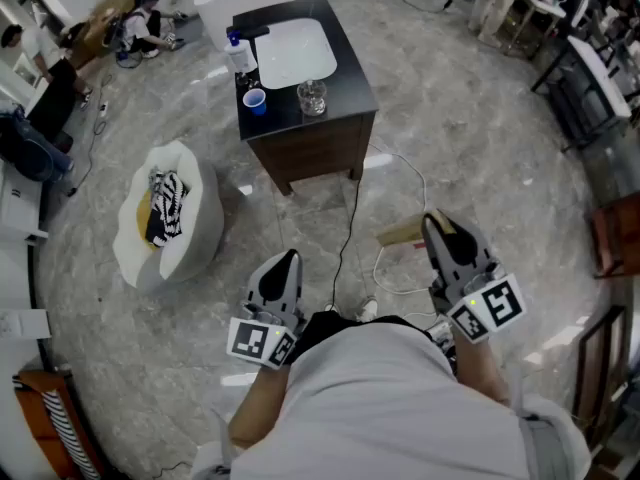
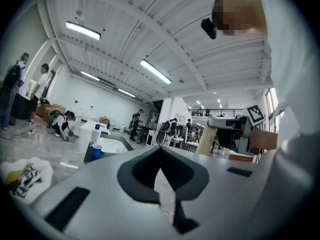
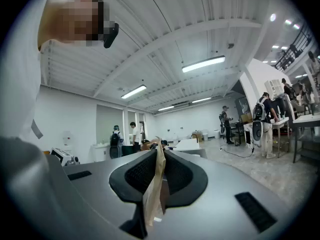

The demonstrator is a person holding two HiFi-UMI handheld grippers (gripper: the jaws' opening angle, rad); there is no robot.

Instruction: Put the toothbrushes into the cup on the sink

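Right gripper [image 1: 430, 224], in the head view, is clenched on a flat tan paper strip [image 1: 400, 234] that sticks out to its left. The left gripper [image 1: 289, 259] is closed to a point with nothing in it. Both are well apart from the sink [image 1: 295, 53], a glossy white basin set in a black-topped wooden cabinet [image 1: 320, 148]. The cup [image 1: 255, 100], small, blue and plastic-looking, stands on the black top near a clear patterned glass [image 1: 312, 97]. No toothbrush can be made out. I judge it best to walk up first, minding the thin black cable [image 1: 348, 218] on the marbled floor [image 1: 480, 148], and to find the brushes before reaching.

Left gripper view: the smooth grey jaws meet at the tips, empty, and the cup shows far off at left.

Right gripper view: ribbed dark pads [image 3: 137, 174] pinch the thin, creased paper, which hangs limp. It likely needs dropping before a brush can be gripped.
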